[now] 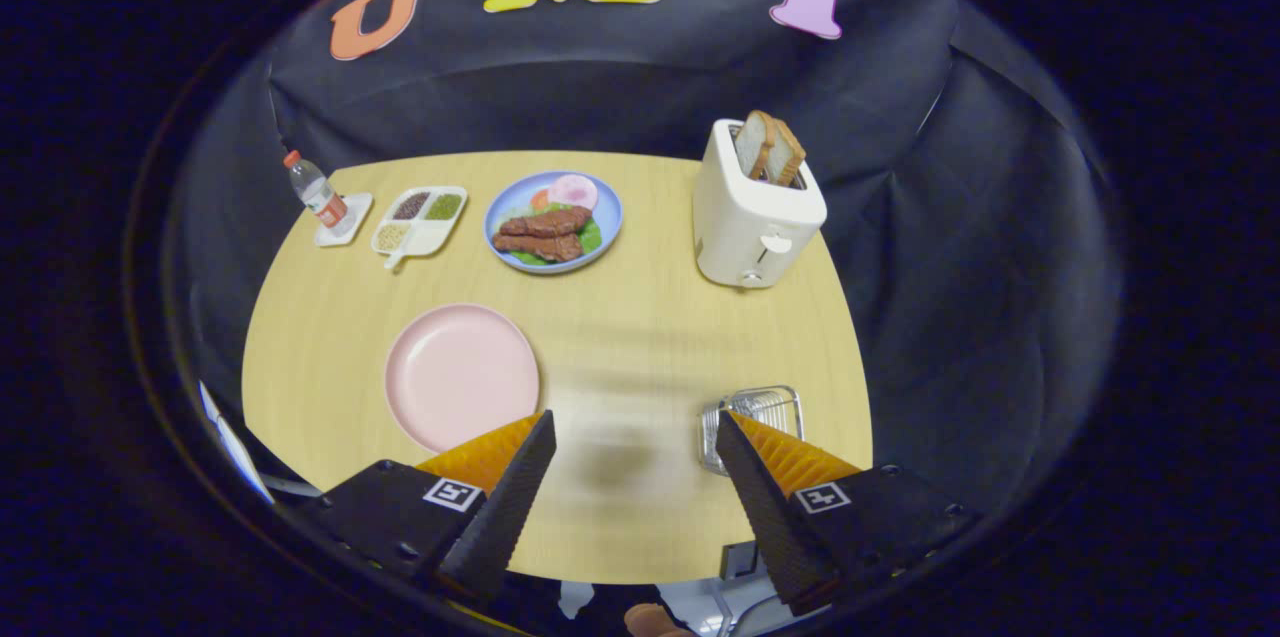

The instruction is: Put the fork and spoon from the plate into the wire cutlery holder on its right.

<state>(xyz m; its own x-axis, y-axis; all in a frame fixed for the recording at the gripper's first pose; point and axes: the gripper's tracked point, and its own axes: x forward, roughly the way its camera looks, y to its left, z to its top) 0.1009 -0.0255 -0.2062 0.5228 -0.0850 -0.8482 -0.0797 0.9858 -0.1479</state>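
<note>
Gripper view: the gripper (634, 437) hangs above the table (640, 317), its 2 fingers spread wide with bare wood between them, gripping and touching nothing. The pink plate (461, 375) lies just ahead of the left finger, its near rim hidden behind that tip. The wire holder (760, 412) sits just ahead of the right finger, partly covered by it. Beyond stand a toaster (756, 217) with bread, a blue food plate (553, 221), a divided tray (420, 219) and a bottle (316, 190).

Pink plate (461, 375), blue plate (607, 217) with brown meat, white toaster (755, 212), silver wire cutlery holder (762, 409), light woodgrain worktop (650, 317), red-capped bottle (316, 190).
</note>
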